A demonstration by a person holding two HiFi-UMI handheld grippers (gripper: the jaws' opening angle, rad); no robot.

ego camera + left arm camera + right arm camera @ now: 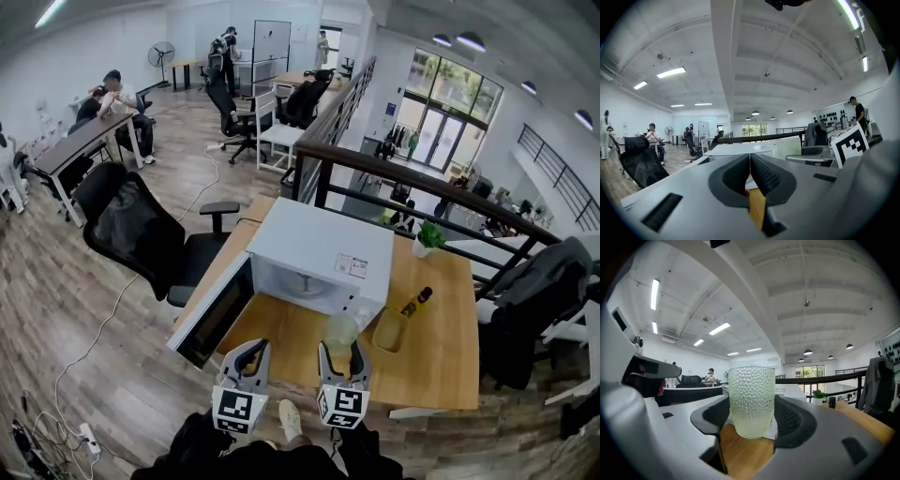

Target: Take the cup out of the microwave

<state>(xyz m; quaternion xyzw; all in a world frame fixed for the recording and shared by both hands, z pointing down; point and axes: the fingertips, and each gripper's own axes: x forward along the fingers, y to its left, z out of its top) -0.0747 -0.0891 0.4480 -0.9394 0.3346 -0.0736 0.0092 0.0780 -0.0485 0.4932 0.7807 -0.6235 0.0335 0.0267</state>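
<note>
In the head view, a white microwave (323, 258) stands on a wooden table (441, 356), its door (214, 323) swung open to the left. The cup (339, 333) is outside it, just in front of the opening, in the right gripper (339, 354), whose jaws hide the cup's lower part. The left gripper (248, 354) hangs beside it, and the bottom edge cuts off the person's body.

In the left gripper view, the left gripper (750, 161) has its jaws pressed together with nothing between them. Its own body hides most of the table.

In the right gripper view, the right gripper (751, 416) is clamped on the dimpled, pale-green cup (751, 401). The cup is upright, with a pad against each side. It blocks most of the microwave behind it.
</note>
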